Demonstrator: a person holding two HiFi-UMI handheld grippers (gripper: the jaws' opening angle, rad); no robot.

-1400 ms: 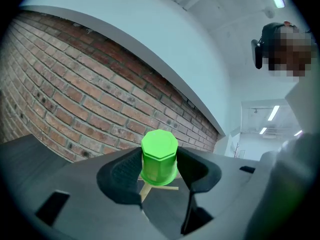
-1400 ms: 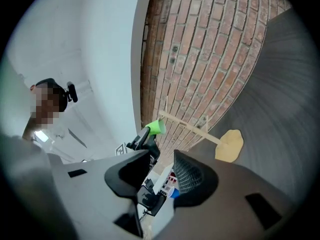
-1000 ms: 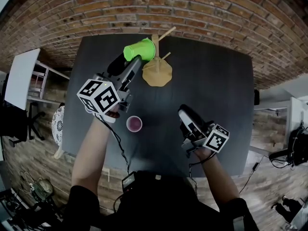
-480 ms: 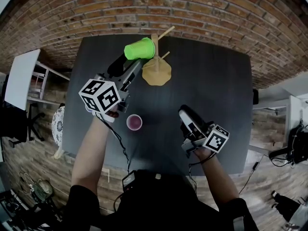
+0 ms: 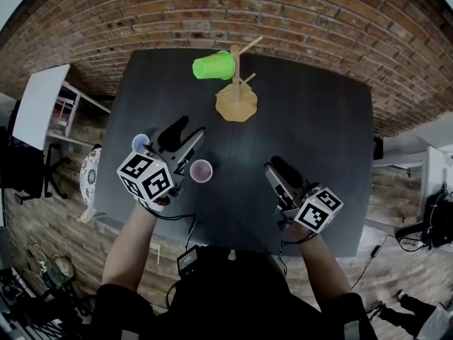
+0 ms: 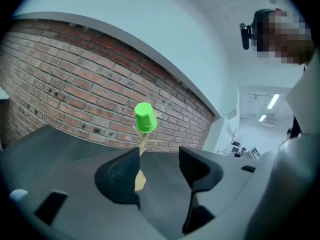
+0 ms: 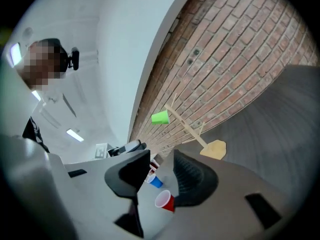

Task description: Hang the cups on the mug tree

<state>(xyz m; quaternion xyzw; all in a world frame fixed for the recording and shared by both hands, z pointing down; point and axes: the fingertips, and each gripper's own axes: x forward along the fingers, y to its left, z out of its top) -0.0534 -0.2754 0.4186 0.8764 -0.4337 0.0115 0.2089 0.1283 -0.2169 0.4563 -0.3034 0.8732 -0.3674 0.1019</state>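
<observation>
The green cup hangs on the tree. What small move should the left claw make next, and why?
Probably swing the left claw down toward the red cup. The green cup already hangs on the mug tree. The claw's jaws have just been opening, with nothing between them, and the red cup stands upright on the table right beside it.

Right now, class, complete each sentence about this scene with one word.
The cup hanging on the mug tree is ____. The wall behind the table is made of ____. The opening of the red cup faces ____. The jaws of the right gripper are ____ and grip nothing.
Missing words: green; brick; up; open.
</observation>
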